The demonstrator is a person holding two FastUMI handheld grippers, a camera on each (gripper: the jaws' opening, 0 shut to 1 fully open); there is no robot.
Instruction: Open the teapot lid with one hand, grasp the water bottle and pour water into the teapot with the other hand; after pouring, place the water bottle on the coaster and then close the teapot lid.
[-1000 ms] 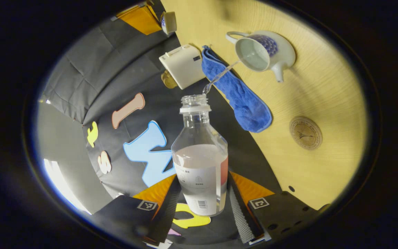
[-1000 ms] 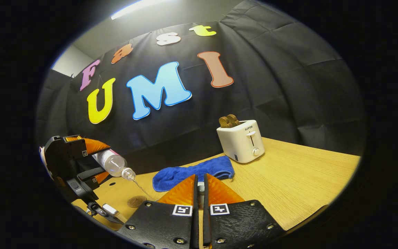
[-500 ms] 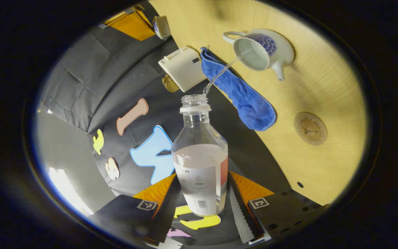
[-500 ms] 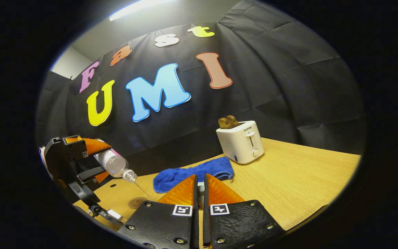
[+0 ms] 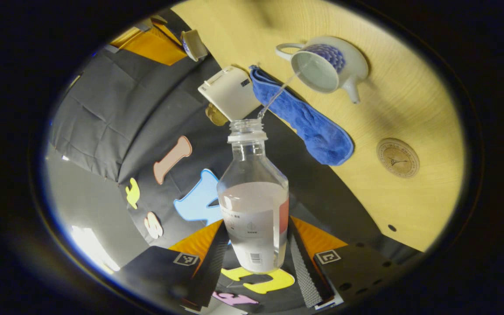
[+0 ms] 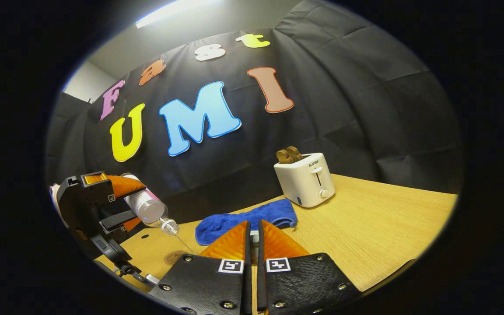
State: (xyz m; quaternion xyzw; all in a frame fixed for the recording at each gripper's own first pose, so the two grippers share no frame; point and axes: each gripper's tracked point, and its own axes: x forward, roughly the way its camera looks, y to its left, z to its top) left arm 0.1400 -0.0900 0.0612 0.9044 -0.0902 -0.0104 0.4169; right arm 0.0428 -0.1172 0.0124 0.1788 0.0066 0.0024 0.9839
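One clear plastic water bottle [image 5: 253, 205], uncapped and part full, is gripped between the jaws of the left gripper [image 5: 254, 251], both fingers pressed against its labelled body. The bottle is tilted, and one thin stream of water [image 5: 278, 92] is seen running from its neck into the open mouth of one white ceramic teapot with a blue pattern [image 5: 327, 65], which stands on the pale wooden worktop [image 5: 409, 100]. One small white lid [image 5: 192, 43] is held at the tips of the right gripper [image 6: 252, 238], whose jaws are nearly closed upon it. One round wooden coaster [image 5: 397, 151] lies bare on the worktop, well apart from the teapot. One folded blue cloth [image 5: 309, 118] lies between the teapot and one white toaster [image 6: 306, 179], in which two brown slices [image 6: 289, 154] are seen
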